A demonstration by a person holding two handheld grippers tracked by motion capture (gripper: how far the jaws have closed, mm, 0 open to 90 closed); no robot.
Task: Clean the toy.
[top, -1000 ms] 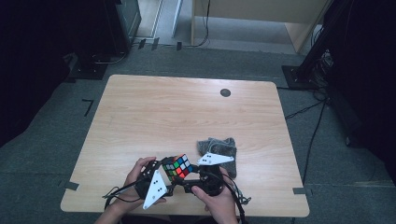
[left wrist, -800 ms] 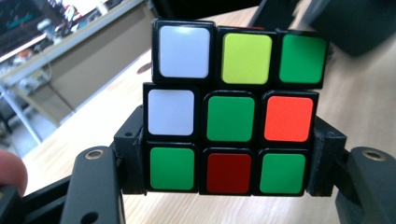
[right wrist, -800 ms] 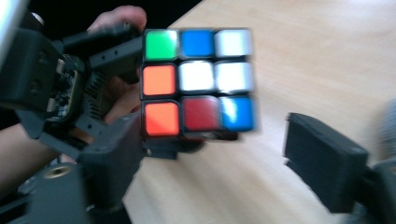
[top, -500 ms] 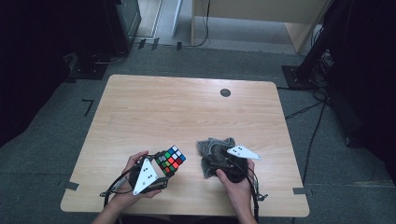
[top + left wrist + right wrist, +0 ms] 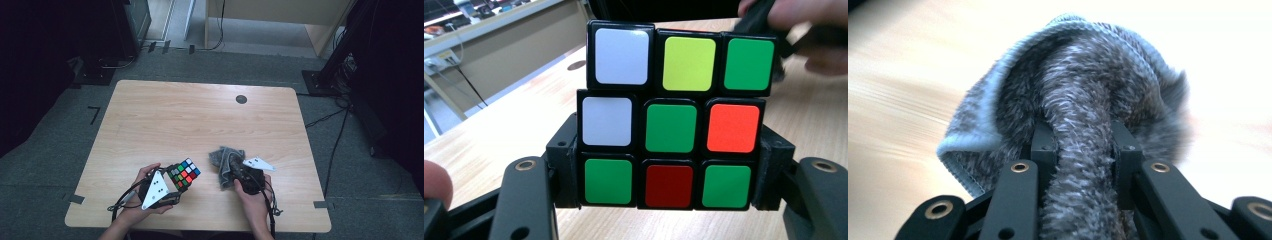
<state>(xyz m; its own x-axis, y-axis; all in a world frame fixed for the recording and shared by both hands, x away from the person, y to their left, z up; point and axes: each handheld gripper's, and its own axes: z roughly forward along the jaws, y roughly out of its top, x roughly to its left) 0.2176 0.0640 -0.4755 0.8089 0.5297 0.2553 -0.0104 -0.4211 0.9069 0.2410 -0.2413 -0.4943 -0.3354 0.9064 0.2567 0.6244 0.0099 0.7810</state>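
— Near the front edge of the wooden table (image 5: 165,115), on our left side, we have the left gripper (image 5: 172,189) clamped on the Rubik's cube (image 5: 183,173). Its pads press the two side faces of the bottom layer.

— Is the cube lifted or on the wood?

— We cannot tell from the high view. In the left gripper view the cube (image 5: 678,116) is upright between the black jaws, showing a face with white, yellow and green across the top row, white, green and orange in the middle, and green, red, green at the bottom.

— And our other hand?

— Our right gripper (image 5: 232,167) sits just to the right of the cube, well apart from it, on the grey cloth (image 5: 225,159). Its jaws have just been closing, and they are now pinched on a fold of that cloth.

— How does the grip look up close?

— In the right gripper view a thick ridge of the fuzzy cloth (image 5: 1075,115) runs straight between the two pads, and the hemmed edge bunches up beyond them.
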